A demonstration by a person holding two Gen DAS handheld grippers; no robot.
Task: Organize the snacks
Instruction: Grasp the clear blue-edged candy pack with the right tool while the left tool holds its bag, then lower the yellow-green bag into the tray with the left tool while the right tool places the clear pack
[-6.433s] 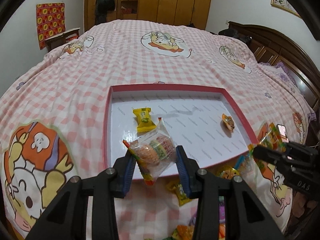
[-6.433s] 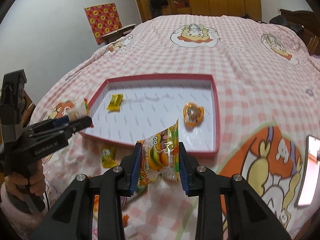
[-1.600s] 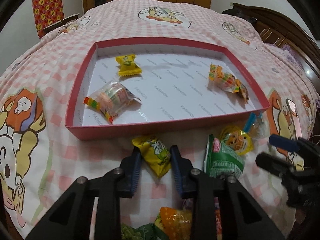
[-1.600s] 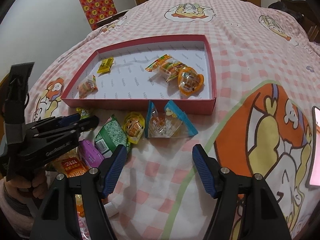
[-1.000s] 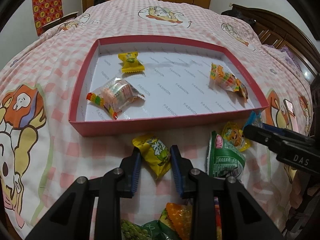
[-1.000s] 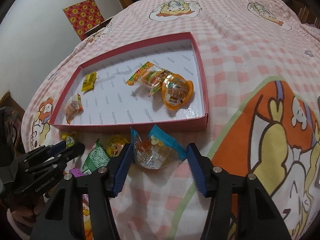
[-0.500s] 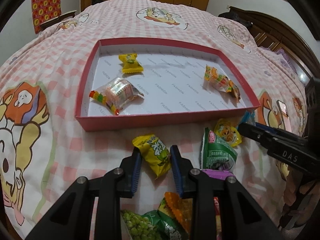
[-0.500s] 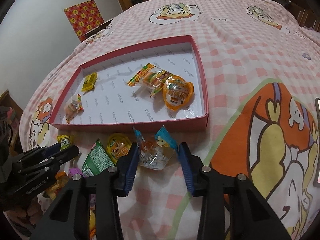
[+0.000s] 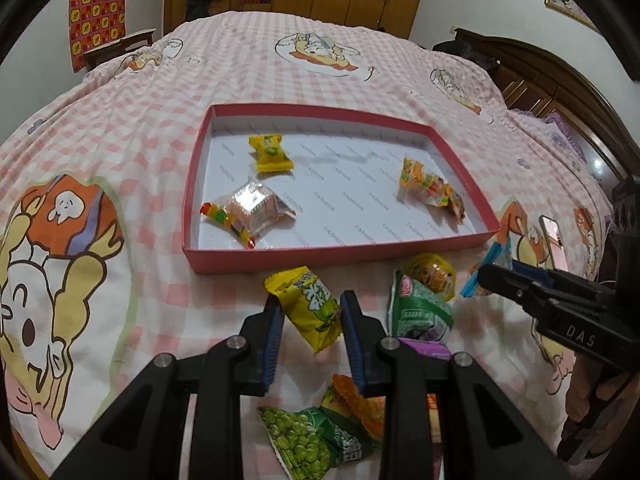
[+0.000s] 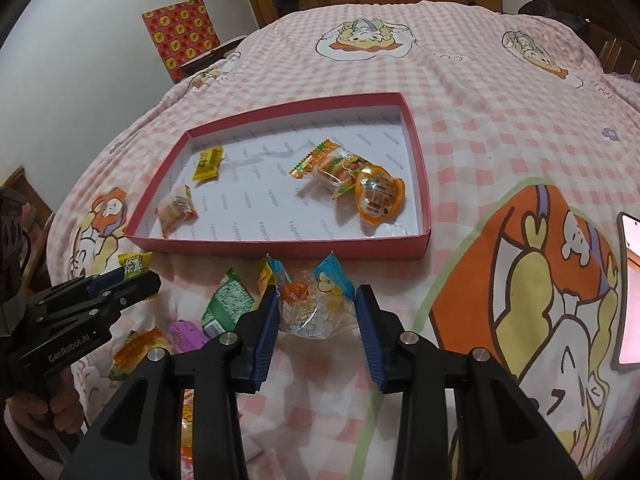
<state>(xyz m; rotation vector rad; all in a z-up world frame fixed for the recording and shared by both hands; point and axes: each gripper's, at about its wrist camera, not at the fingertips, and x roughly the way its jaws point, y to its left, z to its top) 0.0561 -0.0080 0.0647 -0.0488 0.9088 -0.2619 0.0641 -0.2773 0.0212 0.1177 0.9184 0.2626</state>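
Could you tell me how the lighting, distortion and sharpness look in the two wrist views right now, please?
Left wrist view: strong fisheye bending with dark vignette corners; the red tray is sharp, and the yellow packet between the left gripper fingers looks slightly soft. Right wrist view: the same curvature; even indoor light, soft shadows under tray snacks, glare on the clear blue-edged packet and the phone.

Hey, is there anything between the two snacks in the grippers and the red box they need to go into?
Nothing visible. The yellow wrapped candy in the left gripper and the clear blue-edged packet in the right gripper both face the shallow red box's near wall, with only bare checked bedspread between. That low wall must be cleared.
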